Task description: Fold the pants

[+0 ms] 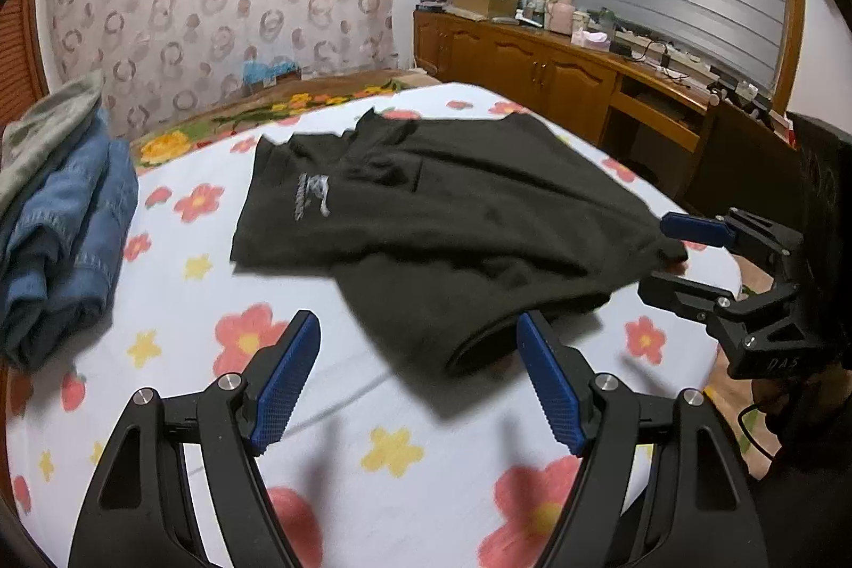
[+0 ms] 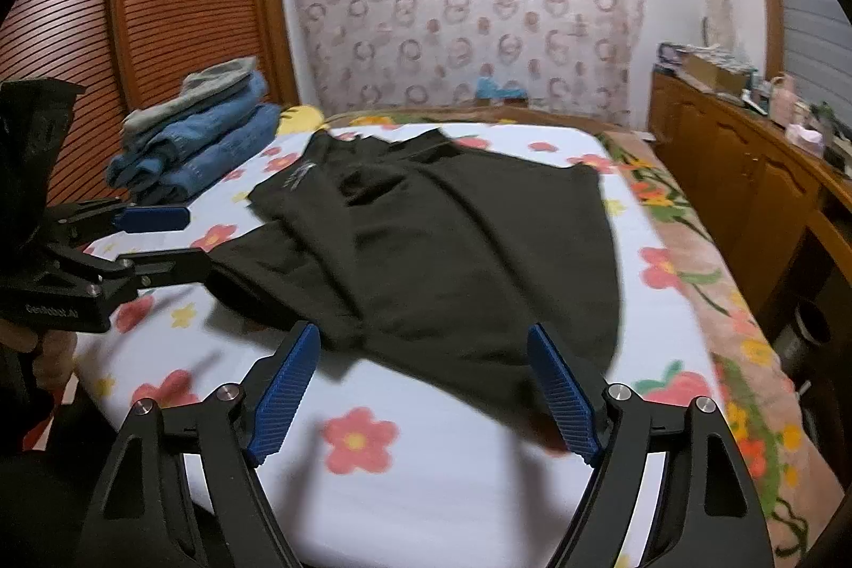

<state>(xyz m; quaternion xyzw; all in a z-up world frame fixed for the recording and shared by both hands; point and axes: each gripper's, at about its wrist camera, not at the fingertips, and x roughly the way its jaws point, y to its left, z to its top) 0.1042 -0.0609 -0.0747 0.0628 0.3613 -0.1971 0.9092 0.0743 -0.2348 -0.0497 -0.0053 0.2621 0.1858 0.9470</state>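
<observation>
- One pair of dark pants [image 1: 447, 216] lies on the bed [image 1: 373, 413], roughly in the middle of the sheet, already doubled over so one layer lies skewed across the other.
- The cloth is a soft, matte, near-black knit with shallow creases; a small pale printed logo [image 1: 311, 195] sits on the far-left part in the left wrist view.
- Its long axis runs diagonally in the left wrist view, from the far-left corner down toward the near-right, where a rounded open hem [image 1: 479, 344] faces the camera.
- Two grippers are in view, both black-framed with ribbed blue pads.
- The left gripper [image 1: 418, 387] hovers over the sheet at the near edge of the pants, its jaws spread wide, with nothing between them but bare sheet and the hem just beyond.
- The right gripper [image 2: 423, 387] has its jaws apart too, the right pad overlapping the near edge of the cloth; no pinch is visible.
- The sheet is white with red and yellow flower prints, smooth and flat.
- One stack of folded clothes [image 2: 197, 142], blue denim under a grey piece, sits at the far-left corner of the bed, well apart from the pants.
- A wooden cabinet [image 1: 559, 73] with cluttered top runs along the right side.
</observation>
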